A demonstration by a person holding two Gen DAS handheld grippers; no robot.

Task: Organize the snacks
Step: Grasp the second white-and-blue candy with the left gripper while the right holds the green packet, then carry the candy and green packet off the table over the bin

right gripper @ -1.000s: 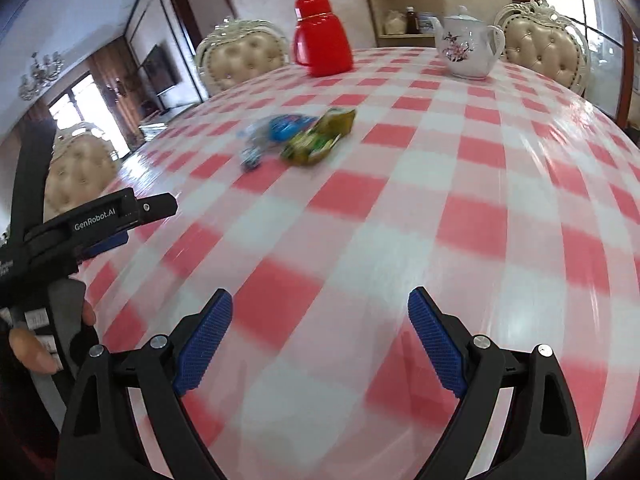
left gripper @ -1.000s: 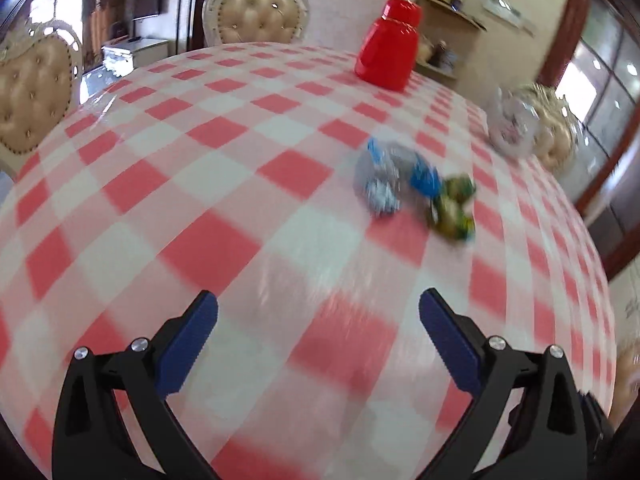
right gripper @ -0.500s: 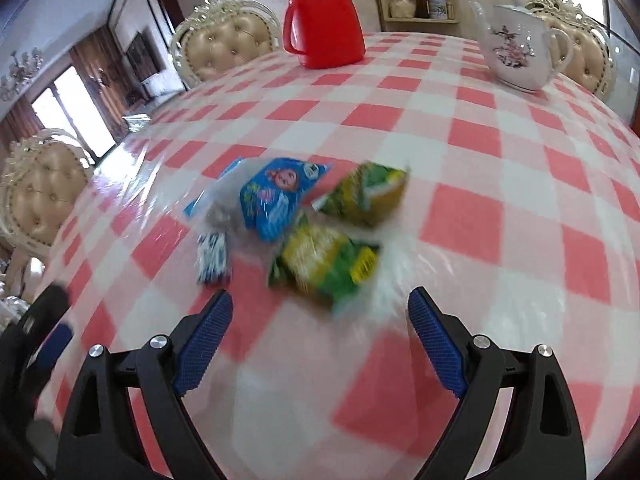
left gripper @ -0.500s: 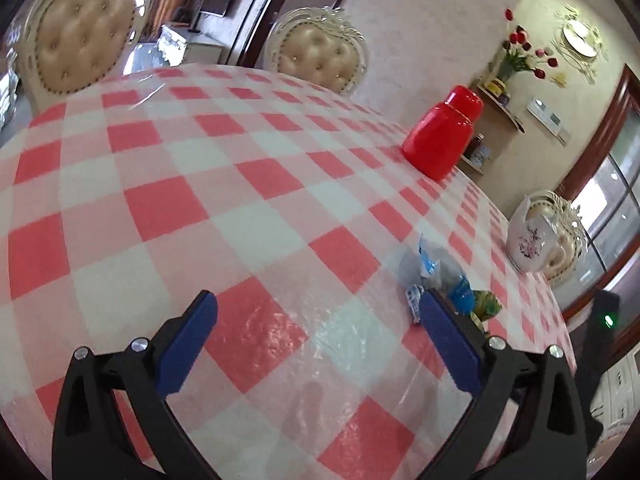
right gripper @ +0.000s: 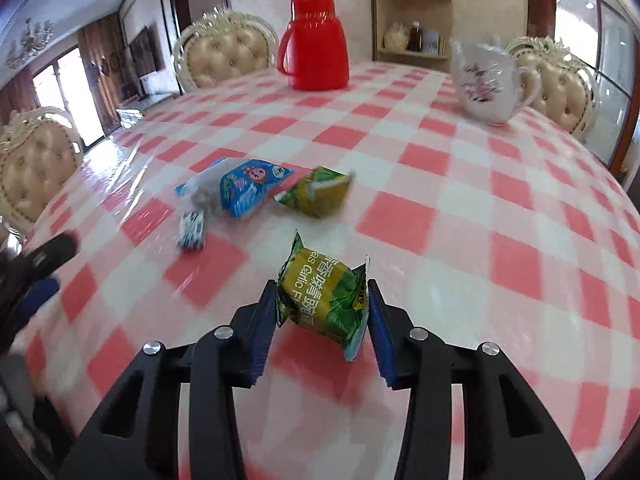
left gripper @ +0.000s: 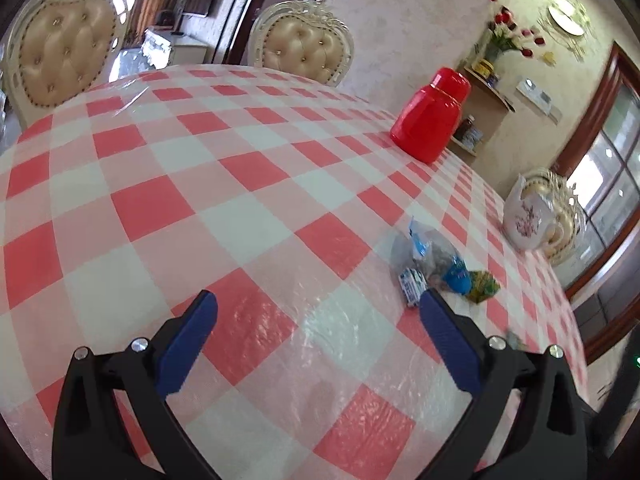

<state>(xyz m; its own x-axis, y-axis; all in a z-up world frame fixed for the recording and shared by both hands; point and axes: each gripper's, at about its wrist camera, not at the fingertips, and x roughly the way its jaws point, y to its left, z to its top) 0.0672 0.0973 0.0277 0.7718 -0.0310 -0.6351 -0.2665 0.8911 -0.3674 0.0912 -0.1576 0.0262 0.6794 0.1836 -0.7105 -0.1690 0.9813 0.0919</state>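
Jaws of the right gripper (right gripper: 322,300) pinch a green snack pack (right gripper: 326,300) between them. Jaws of the left gripper (left gripper: 318,312) stand wide apart and hold nothing. On the checked table (right gripper: 500,240), the red jug (right gripper: 314,44) stands far behind the green pack. Nearer the green pack lie a blue pack (right gripper: 250,186), another green pack (right gripper: 318,194) and a tiny candy (right gripper: 191,232).

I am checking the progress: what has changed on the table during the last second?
The right gripper moved forward to the snack pile and shut on a green snack packet. The left gripper stays open and empty. The blue packet, second green packet, red jug and teapot stayed.
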